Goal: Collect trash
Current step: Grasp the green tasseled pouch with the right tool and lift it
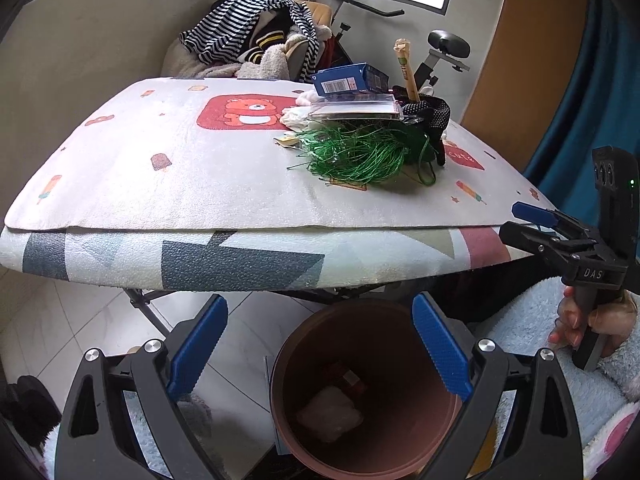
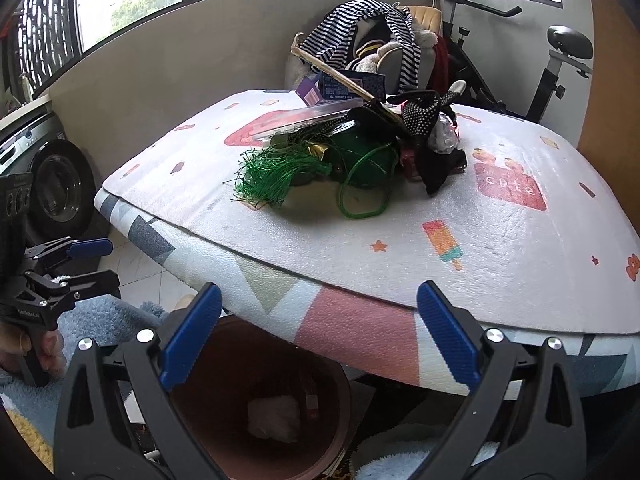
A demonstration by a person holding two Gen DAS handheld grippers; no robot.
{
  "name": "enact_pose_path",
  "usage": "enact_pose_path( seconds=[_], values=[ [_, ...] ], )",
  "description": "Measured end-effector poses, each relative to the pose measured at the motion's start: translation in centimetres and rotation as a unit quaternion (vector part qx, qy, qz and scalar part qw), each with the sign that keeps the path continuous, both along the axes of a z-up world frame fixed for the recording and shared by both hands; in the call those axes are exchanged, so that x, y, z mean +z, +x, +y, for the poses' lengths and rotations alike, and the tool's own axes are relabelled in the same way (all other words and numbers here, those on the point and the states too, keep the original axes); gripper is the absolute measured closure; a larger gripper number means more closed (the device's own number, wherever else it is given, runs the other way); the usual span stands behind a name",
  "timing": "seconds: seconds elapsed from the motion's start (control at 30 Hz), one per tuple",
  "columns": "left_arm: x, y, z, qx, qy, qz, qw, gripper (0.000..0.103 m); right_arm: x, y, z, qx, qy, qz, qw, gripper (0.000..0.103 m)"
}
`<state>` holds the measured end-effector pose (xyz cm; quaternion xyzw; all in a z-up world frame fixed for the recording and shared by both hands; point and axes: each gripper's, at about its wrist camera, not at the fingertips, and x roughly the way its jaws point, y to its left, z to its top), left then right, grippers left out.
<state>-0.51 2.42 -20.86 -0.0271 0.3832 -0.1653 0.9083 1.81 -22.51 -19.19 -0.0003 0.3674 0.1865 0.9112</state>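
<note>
While both tools hang spread and empty at the bottom of their frames, the left tool point(image 1: 318, 350) sits right above the round terracotta-brown plastic bin point(image 1: 360, 452), which already holds a crumpled white tissue point(image 1: 330, 418) and a small red wrapper point(image 1: 346, 378). The right tool point(image 2: 320, 334) hovers at the near edge of the desk point(image 2: 500, 240), with the same bin lower left of it. The remaining trash lies heaped in the upper middle: a tangle of thin green plastic strands point(image 2: 272, 178), a green cord loop point(image 2: 362, 196), a flat clear plastic case point(image 1: 356, 108), a blue cardboard box point(image 1: 348, 79) and black dotted fabric point(image 2: 420, 118). The strands look light, limp and snag-prone; pinching the dense bundle seems best. The case looks stiff and slippery, best taken at an edge.
</note>
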Motion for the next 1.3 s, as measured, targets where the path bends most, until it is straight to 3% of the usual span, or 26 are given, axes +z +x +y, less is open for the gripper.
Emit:
enact_pose_path(
  seconds=[0.23, 0.4, 0.5, 0.7, 0.93, 1.17, 1.3],
  values=[
    [0.4, 0.5, 0.3, 0.006, -0.003, 0.004, 1.0000, 0.012, 0.0, 0.7, -0.9, -0.010, 0.020, 0.002, 1.000, 0.008],
    [0.7, 1.9, 0.7, 0.013, -0.006, 0.022, 0.9997, 0.012, 0.3, 1.9, -1.8, -0.019, 0.036, 0.016, 0.999, 0.021],
    [1.0, 2.9, 0.8, 0.014, -0.007, 0.027, 0.9995, 0.012, 0.7, 3.1, -2.0, -0.017, 0.039, 0.011, 0.999, 0.023],
    [1.6, 5.6, 0.7, 0.018, -0.010, 0.034, 0.9992, 0.012, 1.2, 7.8, -1.9, -0.024, 0.051, 0.006, 0.998, 0.029],
    [2.4, 8.1, 1.1, 0.029, -0.043, 0.036, 0.9980, 0.012, 0.9, 13.6, -0.9, -0.042, 0.065, 0.026, 0.997, 0.031],
    [2.0, 8.4, 1.0, 0.031, -0.052, 0.041, 0.9973, 0.012, -1.0, 16.9, 1.2, -0.043, 0.015, 0.065, 0.997, 0.027],
    [1.7, 8.2, 1.0, 0.033, -0.055, 0.043, 0.9971, 0.012, -0.6, 16.2, 0.5, -0.030, 0.039, 0.065, 0.997, 0.042]
  ],
)
